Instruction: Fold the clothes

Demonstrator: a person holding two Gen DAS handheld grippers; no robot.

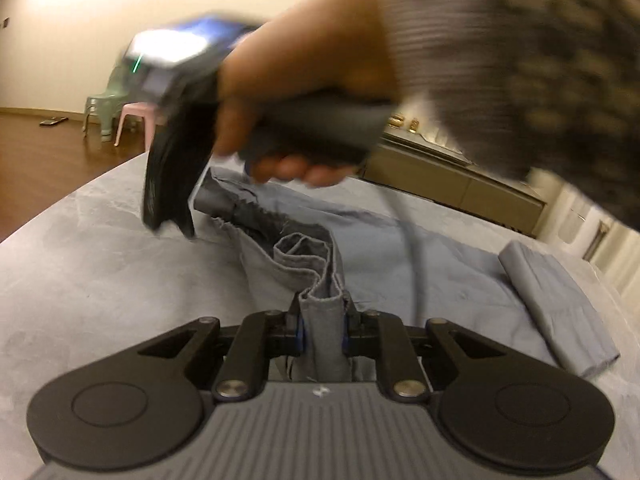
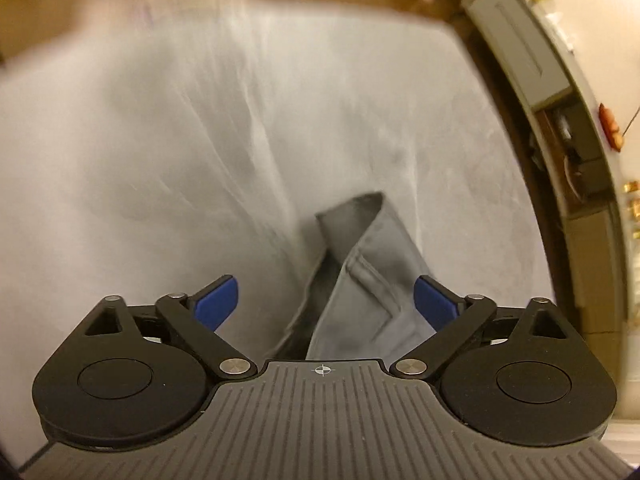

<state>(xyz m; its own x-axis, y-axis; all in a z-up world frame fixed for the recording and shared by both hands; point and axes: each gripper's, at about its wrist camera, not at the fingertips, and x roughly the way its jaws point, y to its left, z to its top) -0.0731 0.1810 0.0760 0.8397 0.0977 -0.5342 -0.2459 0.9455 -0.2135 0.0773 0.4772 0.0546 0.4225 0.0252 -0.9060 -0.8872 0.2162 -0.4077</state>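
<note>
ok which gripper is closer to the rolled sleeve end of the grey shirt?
Left. The left gripper is shut on the grey shirt nearby; the right gripper hovers open at its far side, away from the rolled sleeve end.

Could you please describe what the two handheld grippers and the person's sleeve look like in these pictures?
Each gripper has a grey ribbed body, two round black discs and black linkage arms with silver pivots; the right gripper has blue-padded fingers. Seen from the left gripper, the other has a dark grey handle and a trailing cable. The sleeve is grey-brown, patterned knit.
</note>
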